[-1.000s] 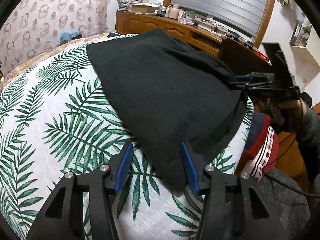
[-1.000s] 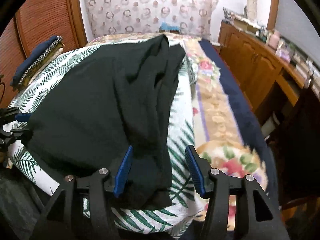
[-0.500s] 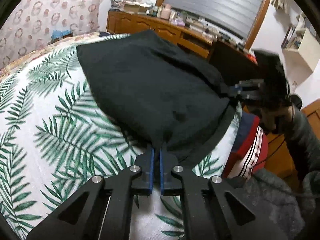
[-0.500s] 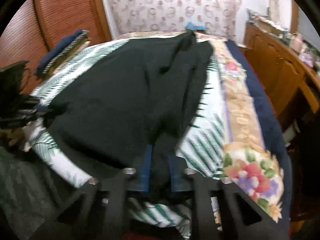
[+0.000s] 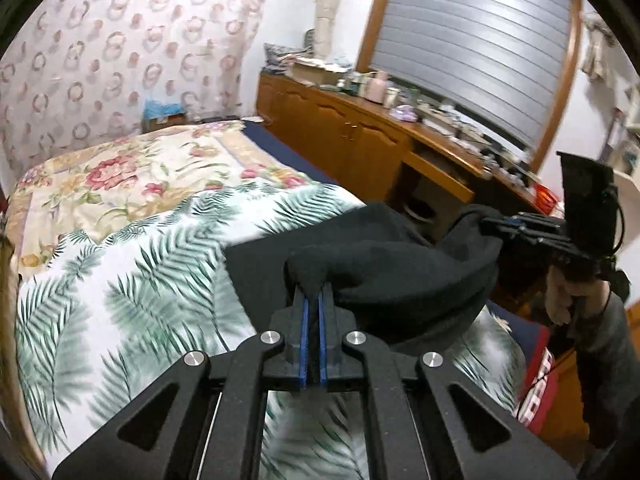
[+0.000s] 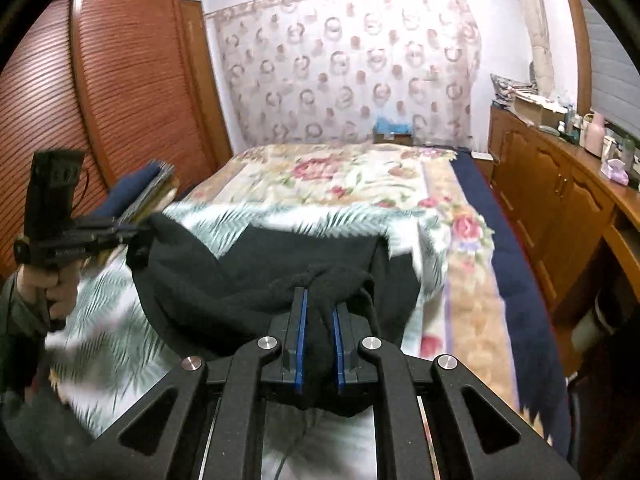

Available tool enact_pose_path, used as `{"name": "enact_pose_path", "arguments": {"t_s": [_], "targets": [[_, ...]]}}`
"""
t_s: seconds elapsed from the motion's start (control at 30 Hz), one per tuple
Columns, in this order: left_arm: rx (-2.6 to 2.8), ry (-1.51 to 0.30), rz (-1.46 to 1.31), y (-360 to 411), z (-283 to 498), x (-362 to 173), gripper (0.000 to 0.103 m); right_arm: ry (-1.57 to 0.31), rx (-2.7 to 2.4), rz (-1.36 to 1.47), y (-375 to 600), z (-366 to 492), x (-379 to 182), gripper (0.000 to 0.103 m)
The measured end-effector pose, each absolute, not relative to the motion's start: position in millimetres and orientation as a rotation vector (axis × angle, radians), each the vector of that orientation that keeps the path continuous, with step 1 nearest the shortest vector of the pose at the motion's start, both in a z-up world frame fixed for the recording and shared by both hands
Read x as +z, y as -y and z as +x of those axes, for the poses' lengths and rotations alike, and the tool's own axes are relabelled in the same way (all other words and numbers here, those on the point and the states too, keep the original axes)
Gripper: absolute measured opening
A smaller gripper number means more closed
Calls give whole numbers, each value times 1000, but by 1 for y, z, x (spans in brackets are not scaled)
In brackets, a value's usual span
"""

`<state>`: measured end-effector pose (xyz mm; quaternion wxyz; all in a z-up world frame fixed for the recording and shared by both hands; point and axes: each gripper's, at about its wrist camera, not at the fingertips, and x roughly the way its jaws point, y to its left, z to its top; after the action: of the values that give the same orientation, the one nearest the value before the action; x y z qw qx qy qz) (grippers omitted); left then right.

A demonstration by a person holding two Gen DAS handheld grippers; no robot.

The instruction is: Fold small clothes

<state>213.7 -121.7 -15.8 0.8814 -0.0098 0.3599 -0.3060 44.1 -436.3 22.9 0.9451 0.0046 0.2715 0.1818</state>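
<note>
A black garment (image 5: 400, 272) hangs in a sagging fold between my two grippers, lifted off the palm-leaf sheet (image 5: 132, 292) on the bed. My left gripper (image 5: 313, 300) is shut on one corner of it. My right gripper (image 6: 318, 304) is shut on the other corner, cloth bunched between its blue pads. The right gripper shows in the left wrist view (image 5: 520, 228) at the right, the left gripper in the right wrist view (image 6: 100, 232) at the left. The garment (image 6: 248, 280) droops onto the bed's near end.
A floral bedspread (image 6: 340, 176) covers the far bed. A wooden cabinet (image 5: 360, 140) with clutter runs along the right. A louvred wardrobe (image 6: 112, 80) and a folded navy stack (image 6: 136, 196) stand at the left. A red, white and navy cloth (image 5: 540, 380) lies at the bed's right edge.
Both grippers closed on the garment's near corners, then lifted and carried them forward over the bed. The flat garment now hangs folded between them.
</note>
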Motion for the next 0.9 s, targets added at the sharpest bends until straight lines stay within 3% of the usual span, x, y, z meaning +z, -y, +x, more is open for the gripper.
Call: {"name": "enact_pose_path", "arguments": {"t_s": [0.17, 0.3, 0.33, 0.4, 0.43, 0.57, 0.63, 0.9], "targets": [[-562, -822, -12, 125, 279, -33, 5, -618, 326, 47, 444, 129, 20, 12], [-528, -865, -25, 121, 305, -52, 9, -638, 257, 73, 446, 165, 11, 33], [-521, -858, -34, 117, 307, -54, 18, -626, 250, 70, 442, 167, 11, 46], [-521, -839, -36, 112, 305, -52, 32, -612, 232, 61, 442, 163, 11, 58], [-525, -831, -37, 107, 303, -53, 42, -603, 228, 52, 441, 157, 11, 59], [-546, -827, -3, 93, 288, -55, 51, -600, 244, 13, 422, 130, 4, 60], [-575, -850, 18, 93, 282, -63, 68, -612, 258, -17, 419, 124, -3, 60], [-616, -937, 91, 111, 283, -93, 69, -711, 314, -123, 395, 156, -23, 60]]}}
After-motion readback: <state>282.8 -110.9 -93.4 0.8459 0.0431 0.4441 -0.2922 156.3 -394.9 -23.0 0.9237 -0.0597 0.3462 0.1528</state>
